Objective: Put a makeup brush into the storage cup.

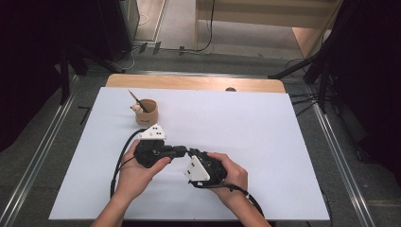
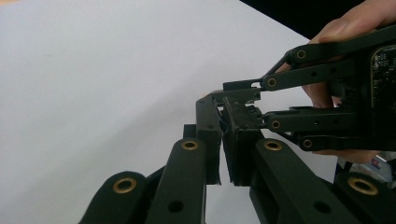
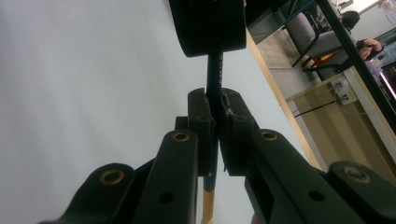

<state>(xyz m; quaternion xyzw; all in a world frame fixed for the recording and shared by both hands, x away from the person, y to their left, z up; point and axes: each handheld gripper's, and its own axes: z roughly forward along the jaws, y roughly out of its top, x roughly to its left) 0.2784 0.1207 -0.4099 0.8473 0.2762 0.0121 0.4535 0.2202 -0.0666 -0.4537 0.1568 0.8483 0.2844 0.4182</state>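
pencil: a thin dark stick with a bare wood end, up off the white table, bridging the two grippers near the front middle of it.
right gripper: jaws clamped together on the pencil, the wood end poking out beneath them.
left gripper: jaws pressed together too; from its own camera I can just make out a sliver of dark blue pinched between the pads, which I take to be the pencil's other end.
handling: light and stiff by the look of it, round and likely to roll or swivel in a grip; the tip would snap if knocked. Best taken on the painted shaft, away from either end.
cup: a brown holder at the far left of the table, well apart from the hands, with another pencil and something small and pale standing in it.
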